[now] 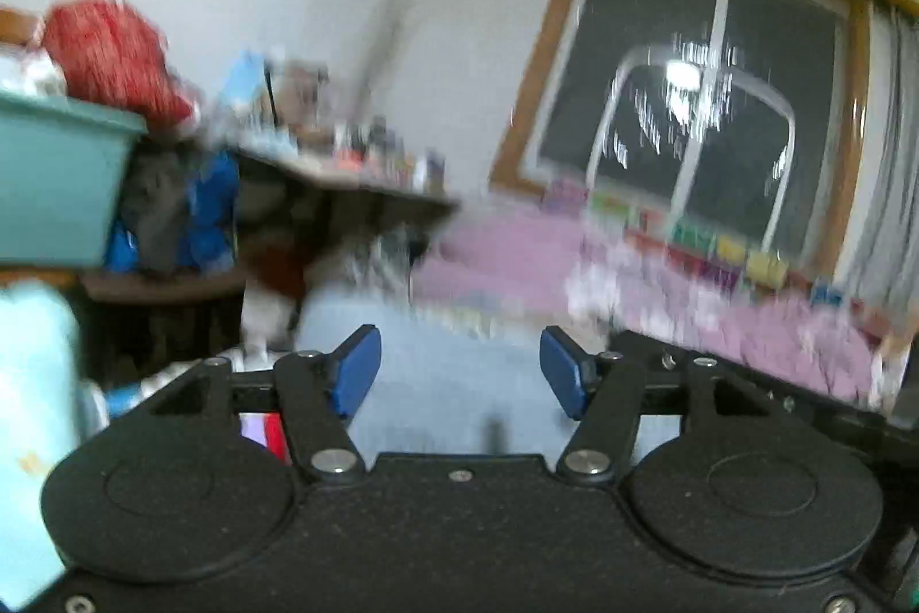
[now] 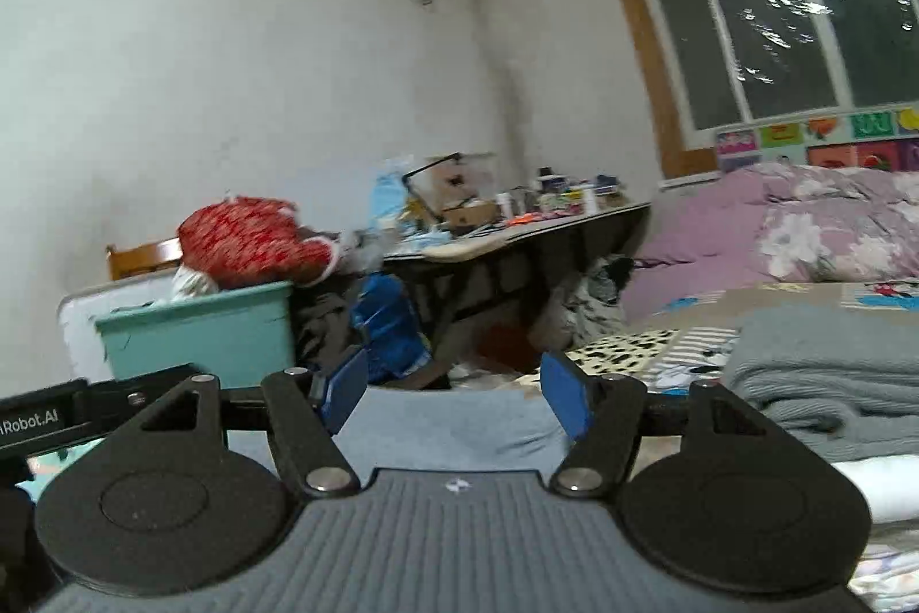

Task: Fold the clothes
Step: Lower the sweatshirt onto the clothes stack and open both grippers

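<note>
Though the left wrist view is smeared by blur, the left gripper (image 1: 459,377) shows its blue pads (image 1: 356,371) standing well apart with nothing pinched, above a pale blue-grey garment (image 1: 448,383) lying flat beneath and ahead of them. At far left in that view a teal bin (image 1: 57,188) carries a red bundle (image 1: 109,56); a cluttered desk (image 1: 356,179) stands further right, then a pink-purple quilt (image 1: 718,320) under a dark window (image 1: 706,84).

In the right wrist view, the right gripper (image 2: 454,394) likewise has its jaws wide and empty over the same blue-grey cloth (image 2: 448,423). To its right, near, sits a folded grey knit (image 2: 833,383) on the bed, well apart from the pads.
</note>
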The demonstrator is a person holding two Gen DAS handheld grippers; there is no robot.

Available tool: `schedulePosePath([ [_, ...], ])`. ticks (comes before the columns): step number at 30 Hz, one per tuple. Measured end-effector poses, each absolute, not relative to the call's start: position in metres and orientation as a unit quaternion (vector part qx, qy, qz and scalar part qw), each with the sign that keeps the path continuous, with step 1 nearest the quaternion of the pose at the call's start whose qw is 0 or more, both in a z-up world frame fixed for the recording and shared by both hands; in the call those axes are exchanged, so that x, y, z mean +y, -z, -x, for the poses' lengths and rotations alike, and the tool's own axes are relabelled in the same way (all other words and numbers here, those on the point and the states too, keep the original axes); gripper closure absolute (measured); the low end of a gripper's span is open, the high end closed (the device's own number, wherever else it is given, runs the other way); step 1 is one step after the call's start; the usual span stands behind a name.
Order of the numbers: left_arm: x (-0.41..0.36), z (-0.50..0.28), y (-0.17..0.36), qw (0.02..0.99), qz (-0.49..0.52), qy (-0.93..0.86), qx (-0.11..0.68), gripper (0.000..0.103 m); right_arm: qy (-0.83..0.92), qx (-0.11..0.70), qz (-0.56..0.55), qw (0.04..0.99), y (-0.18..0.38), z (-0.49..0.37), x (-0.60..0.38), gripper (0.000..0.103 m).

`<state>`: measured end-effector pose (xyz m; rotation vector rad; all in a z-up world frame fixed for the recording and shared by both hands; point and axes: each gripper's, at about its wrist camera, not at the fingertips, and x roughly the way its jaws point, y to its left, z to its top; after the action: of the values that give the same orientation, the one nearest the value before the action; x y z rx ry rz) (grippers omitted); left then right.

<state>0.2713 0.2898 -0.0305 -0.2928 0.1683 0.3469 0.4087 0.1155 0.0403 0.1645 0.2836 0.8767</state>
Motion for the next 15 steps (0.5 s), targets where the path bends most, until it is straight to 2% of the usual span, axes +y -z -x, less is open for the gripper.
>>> schedulePosePath([
  [3, 0.296, -0.290, 0.054, 0.967, 0.104, -0.180, 0.147, 0.044, -0.427, 0.170, -0.057, 0.886, -0.026, -0.421, 0.132, 0.036],
  [5, 0.299, -0.289, 0.052, 0.965, 0.129, -0.176, 0.143, 0.045, -0.418, 0.204, -0.044, 0.884, -0.014, -0.430, 0.139, 0.037],
  [9, 0.289, -0.287, 0.051, 0.966, 0.108, -0.184, 0.144, 0.045, -0.415, 0.227, -0.039, 0.880, -0.025, -0.439, 0.146, 0.037],
  [13, 0.290, -0.267, 0.031, 0.967, 0.156, -0.168, 0.112, 0.025, -0.411, 0.230, -0.074, 0.879, -0.043, -0.430, 0.135, 0.036],
  [15, 0.285, -0.260, 0.019, 0.967, 0.147, -0.178, 0.106, 0.022, -0.401, 0.229, -0.071, 0.884, -0.051, -0.415, 0.123, 0.030],
])
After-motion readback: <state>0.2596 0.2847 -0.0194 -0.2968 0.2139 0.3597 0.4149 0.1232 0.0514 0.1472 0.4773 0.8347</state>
